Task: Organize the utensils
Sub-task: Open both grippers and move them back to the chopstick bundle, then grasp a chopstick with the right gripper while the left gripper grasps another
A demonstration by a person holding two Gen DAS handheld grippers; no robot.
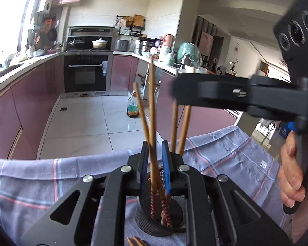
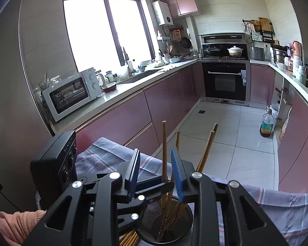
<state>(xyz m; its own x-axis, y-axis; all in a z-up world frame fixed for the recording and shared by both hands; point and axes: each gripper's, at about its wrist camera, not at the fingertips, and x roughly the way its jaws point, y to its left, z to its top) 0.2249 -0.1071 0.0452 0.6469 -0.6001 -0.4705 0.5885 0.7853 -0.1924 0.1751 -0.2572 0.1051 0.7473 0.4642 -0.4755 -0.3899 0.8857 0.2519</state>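
A black mesh holder (image 1: 152, 226) (image 2: 148, 215) stands on a blue-grey checked cloth (image 1: 225, 160) (image 2: 104, 153). Several wooden chopsticks (image 1: 152, 106) (image 2: 164, 149) with patterned lower ends stand upright in it. My left gripper (image 1: 155, 164) is right above the holder; one chopstick passes between its blue pads with a gap on both sides, so it is open. My right gripper (image 2: 155, 174) hangs over the same holder, open, with a chopstick loose between its pads. More chopsticks (image 1: 136, 242) (image 2: 129, 237) lie flat on the cloth beside the holder.
A person's hand (image 1: 291, 174) holds the right gripper's handle; a pink sleeve (image 2: 16, 221) shows at the lower left. Beyond the cloth's far edge lies the tiled kitchen floor with an oil bottle (image 1: 132, 108) (image 2: 267, 127). A toaster oven (image 2: 71, 94) sits on the left counter.
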